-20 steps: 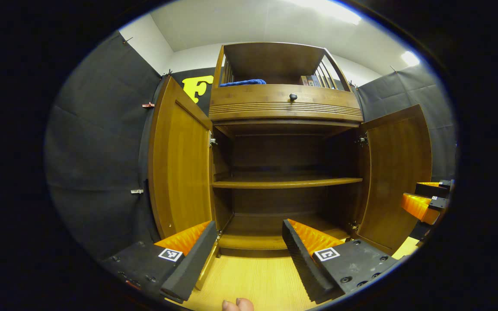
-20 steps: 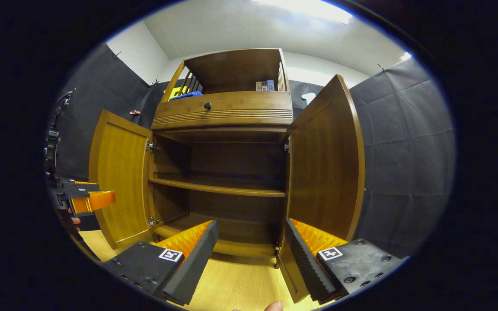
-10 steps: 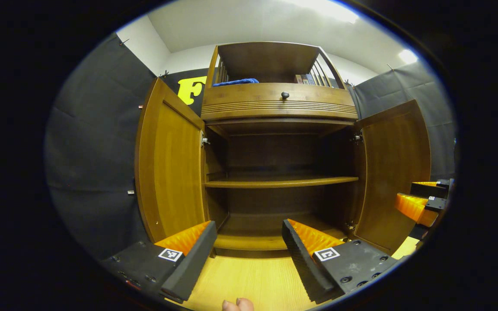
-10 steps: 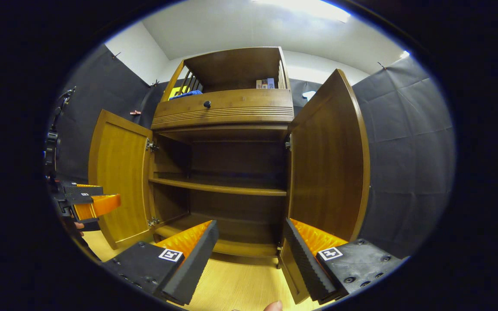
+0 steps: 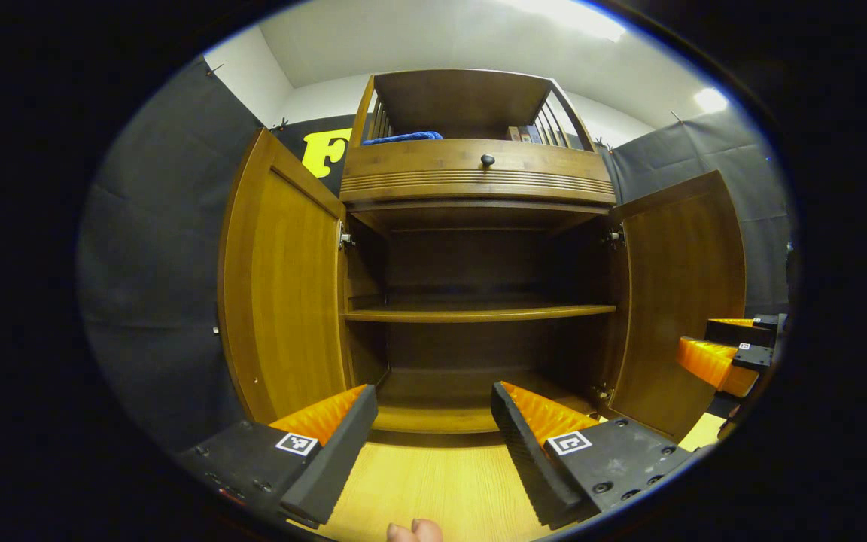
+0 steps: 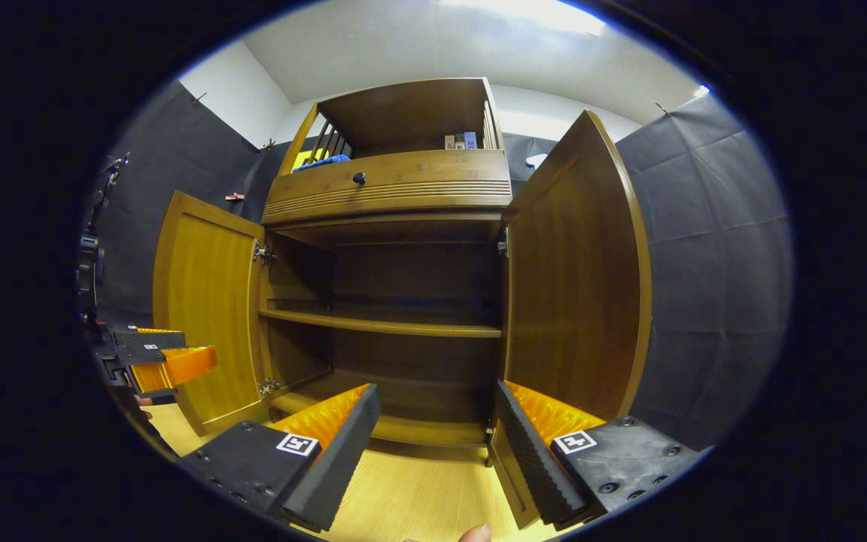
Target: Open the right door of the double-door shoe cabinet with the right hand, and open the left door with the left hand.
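The wooden shoe cabinet [image 5: 479,181] [image 6: 396,188] stands with both doors swung wide. In the left gripper view the left door [image 5: 283,278] hangs open just left of my left gripper [image 5: 433,436], which is open and holds nothing. The right door [image 5: 678,293] is open at the far side, with the right gripper [image 5: 727,350] beyond its edge. In the right gripper view the right door [image 6: 573,271] stands open above my open, empty right gripper [image 6: 437,440]; the left door [image 6: 204,309] is open too, with the left gripper [image 6: 159,357] in front of it.
Inside the cabinet a middle shelf [image 5: 479,312] and bottom board [image 5: 441,418] are bare. Above are a drawer with a black knob [image 5: 487,159], a blue cloth [image 5: 403,137] and some boxes [image 5: 524,134]. Light wood floor [image 5: 433,482] lies in front; black cloth walls [image 6: 712,248] surround.
Both doors have swung a little wider. Both grippers have drawn slightly back and outward, still open and empty.
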Demonstrator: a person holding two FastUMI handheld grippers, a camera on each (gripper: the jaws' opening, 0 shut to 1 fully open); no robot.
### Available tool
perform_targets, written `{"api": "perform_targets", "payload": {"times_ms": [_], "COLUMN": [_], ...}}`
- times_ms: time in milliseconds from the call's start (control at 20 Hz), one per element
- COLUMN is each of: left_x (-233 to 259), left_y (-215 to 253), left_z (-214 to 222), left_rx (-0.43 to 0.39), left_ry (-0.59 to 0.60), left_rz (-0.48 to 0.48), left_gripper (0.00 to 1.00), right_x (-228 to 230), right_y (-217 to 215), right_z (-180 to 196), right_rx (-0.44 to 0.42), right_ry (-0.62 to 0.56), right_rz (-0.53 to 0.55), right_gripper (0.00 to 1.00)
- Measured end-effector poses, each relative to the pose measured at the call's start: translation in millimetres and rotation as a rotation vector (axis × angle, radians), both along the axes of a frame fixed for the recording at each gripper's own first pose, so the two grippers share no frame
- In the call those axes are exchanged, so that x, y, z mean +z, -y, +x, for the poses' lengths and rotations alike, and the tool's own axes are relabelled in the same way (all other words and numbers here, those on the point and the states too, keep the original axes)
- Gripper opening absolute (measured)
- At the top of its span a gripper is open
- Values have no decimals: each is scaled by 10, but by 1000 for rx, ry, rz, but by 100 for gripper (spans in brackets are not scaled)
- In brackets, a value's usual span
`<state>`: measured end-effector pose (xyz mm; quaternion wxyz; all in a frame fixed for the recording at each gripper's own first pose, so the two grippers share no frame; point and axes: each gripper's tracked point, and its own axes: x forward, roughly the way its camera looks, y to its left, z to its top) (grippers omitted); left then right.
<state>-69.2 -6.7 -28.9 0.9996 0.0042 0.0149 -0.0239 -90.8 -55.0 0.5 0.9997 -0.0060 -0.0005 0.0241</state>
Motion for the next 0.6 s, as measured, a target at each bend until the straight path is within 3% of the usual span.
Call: {"api": "perform_targets", "payload": {"times_ms": [600], "left_x": [58], "left_y": [-13], "left_z": [-6], "left_rx": [6], "left_ry": [14], "left_rz": [-16], "left_gripper": [94], "right_x": [3], "right_y": [47], "right_z": [-6], "right_rx": [-10], "right_ry": [4], "right_rz": [1], "right_gripper": [99]}}
